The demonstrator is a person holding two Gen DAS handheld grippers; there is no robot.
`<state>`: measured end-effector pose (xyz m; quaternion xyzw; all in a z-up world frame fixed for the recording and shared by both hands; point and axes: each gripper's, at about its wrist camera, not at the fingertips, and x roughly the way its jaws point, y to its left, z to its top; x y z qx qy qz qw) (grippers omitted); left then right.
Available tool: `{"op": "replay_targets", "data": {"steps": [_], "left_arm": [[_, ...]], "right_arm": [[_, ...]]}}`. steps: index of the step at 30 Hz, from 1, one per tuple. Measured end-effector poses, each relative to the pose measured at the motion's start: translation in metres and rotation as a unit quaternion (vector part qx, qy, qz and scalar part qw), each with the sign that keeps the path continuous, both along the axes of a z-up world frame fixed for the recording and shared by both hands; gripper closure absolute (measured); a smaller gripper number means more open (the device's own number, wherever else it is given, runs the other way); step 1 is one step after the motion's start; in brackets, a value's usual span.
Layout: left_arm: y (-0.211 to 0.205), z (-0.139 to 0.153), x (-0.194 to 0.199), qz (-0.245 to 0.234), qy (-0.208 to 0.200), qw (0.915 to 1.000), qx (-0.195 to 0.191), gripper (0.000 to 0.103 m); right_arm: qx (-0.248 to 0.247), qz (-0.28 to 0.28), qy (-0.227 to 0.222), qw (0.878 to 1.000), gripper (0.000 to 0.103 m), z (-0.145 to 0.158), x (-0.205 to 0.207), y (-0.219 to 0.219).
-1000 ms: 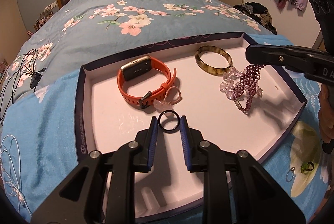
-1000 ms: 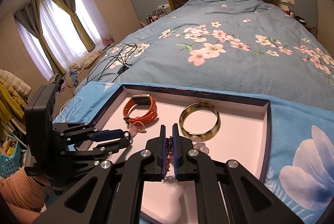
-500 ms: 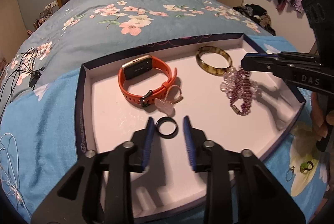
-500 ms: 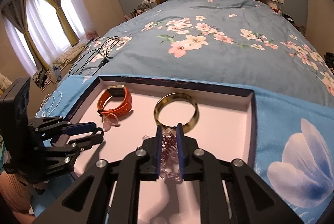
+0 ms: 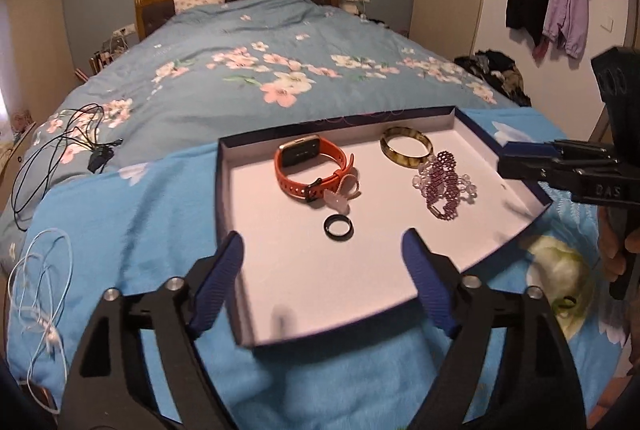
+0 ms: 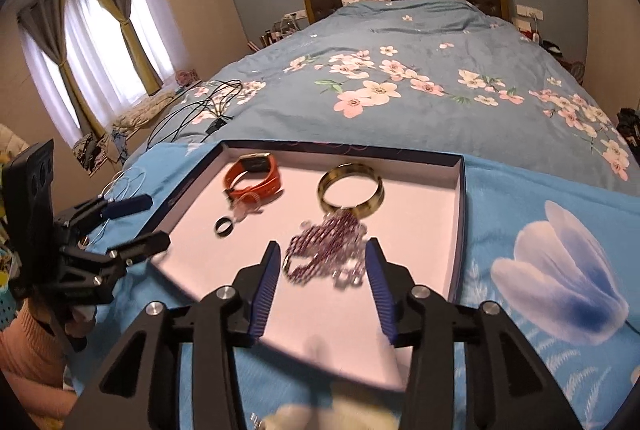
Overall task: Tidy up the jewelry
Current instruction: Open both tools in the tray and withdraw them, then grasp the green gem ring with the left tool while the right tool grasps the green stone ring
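A shallow white tray with a dark blue rim lies on the blue blanket. In it lie an orange smartwatch, a small pink charm, a black ring, an amber bangle and a purple bead bracelet. My left gripper is open and empty, drawn back above the tray's near edge. My right gripper is open and empty, just short of the purple bracelet; it also shows in the left wrist view.
The tray sits near the foot of a bed with a flowered blue quilt. Black cables and white cord lie left. A small ring-like piece lies on the blanket right of the tray.
Both grippers opened wide and pulled back. The left let go of the black ring, the right let go of the purple bracelet; both pieces now lie in the tray.
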<state>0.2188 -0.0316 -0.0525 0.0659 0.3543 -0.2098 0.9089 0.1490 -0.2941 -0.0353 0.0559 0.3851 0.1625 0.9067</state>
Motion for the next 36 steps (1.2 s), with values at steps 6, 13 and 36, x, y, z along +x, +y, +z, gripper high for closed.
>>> {"op": "replay_targets", "data": {"steps": [6, 13, 36], "left_arm": [[0.017, 0.002, -0.035, 0.006, -0.009, 0.9999, 0.002, 0.020], [0.024, -0.004, -0.068, -0.008, -0.006, 0.9999, 0.004, 0.020], [0.014, -0.028, -0.119, -0.060, 0.028, 0.9972, 0.034, 0.040]], "right_arm": [[0.005, 0.015, -0.004, 1.000, 0.059, 0.004, -0.046, -0.001], [-0.007, 0.007, 0.010, 1.000, 0.059, -0.009, -0.096, -0.007], [0.001, -0.001, 0.046, 0.999, 0.059, -0.039, -0.137, -0.003]]}}
